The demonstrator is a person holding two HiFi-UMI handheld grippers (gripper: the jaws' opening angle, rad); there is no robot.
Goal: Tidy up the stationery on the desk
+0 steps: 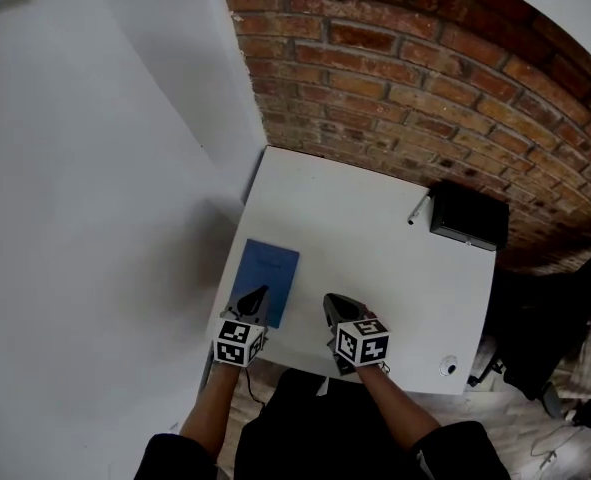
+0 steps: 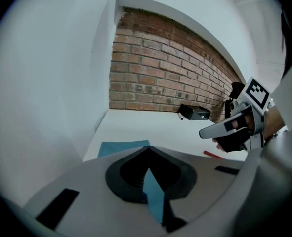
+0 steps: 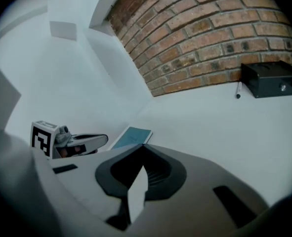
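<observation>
Jaws closed tight on both, nothing gripped. Left gripper (image 1: 258, 294) sits over the near end of the blue notebook (image 1: 272, 266), near-left on the desk (image 1: 375, 228). Right gripper (image 1: 335, 302) just right of it. White marker (image 1: 418, 209) beside the black box (image 1: 468, 215), far right.

The left gripper (image 1: 257, 296) and right gripper (image 1: 333, 302) are grey with black-and-white marker cubes (image 1: 239, 342); dark sleeves (image 1: 170, 456) sit at six o'clock.

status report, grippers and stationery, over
Left hand-held gripper shut, empty. Right hand-held gripper shut, empty. Blue notebook flat on desk, left side. Black box and pen far right, clear.
</observation>
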